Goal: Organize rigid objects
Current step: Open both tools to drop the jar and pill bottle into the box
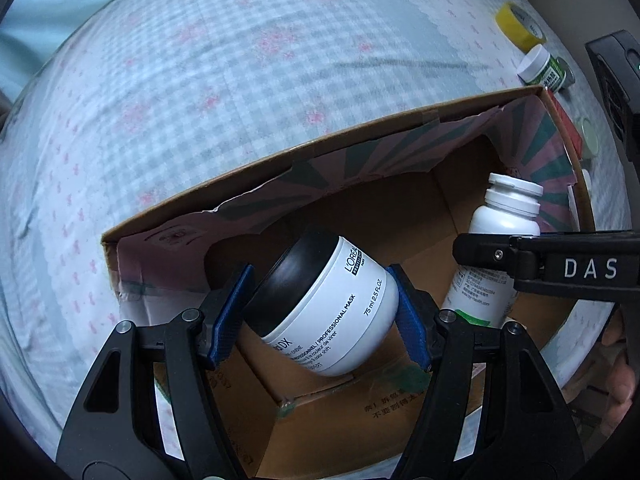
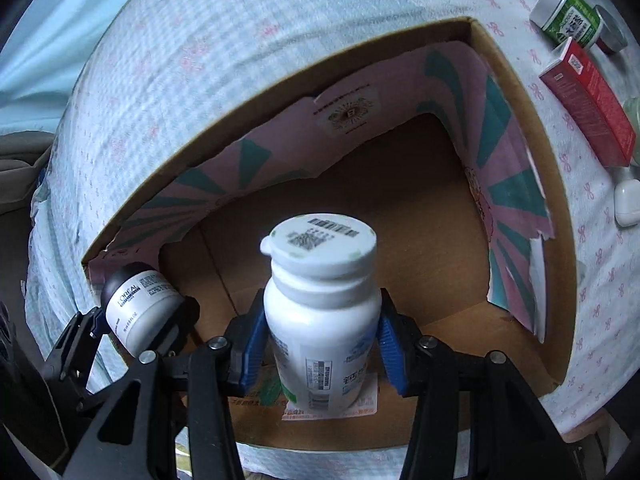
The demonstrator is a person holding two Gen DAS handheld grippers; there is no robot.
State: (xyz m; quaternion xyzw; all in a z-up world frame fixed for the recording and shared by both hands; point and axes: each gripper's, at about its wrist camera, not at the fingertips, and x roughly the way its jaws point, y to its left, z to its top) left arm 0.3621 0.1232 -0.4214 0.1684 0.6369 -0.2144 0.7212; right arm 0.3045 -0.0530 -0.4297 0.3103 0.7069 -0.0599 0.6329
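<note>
My left gripper point(image 1: 324, 312) is shut on a white L'Oreal jar with a black lid point(image 1: 328, 304), tilted, over the open cardboard box point(image 1: 280, 160). My right gripper point(image 2: 322, 344) is shut on an upright white pill bottle point(image 2: 320, 320) inside the same box point(image 2: 500, 64), near its bottom. The jar in the left gripper also shows in the right wrist view point(image 2: 140, 308) at the box's left corner. The bottle also shows in the left wrist view point(image 1: 500, 240), behind the right gripper's arm.
The box sits on a checked cloth point(image 1: 200, 80). To its right lie a yellow tape roll point(image 1: 520, 26), a green-labelled jar point(image 2: 568, 16), a red carton point(image 2: 588, 104) and a white earbud case point(image 2: 626, 202).
</note>
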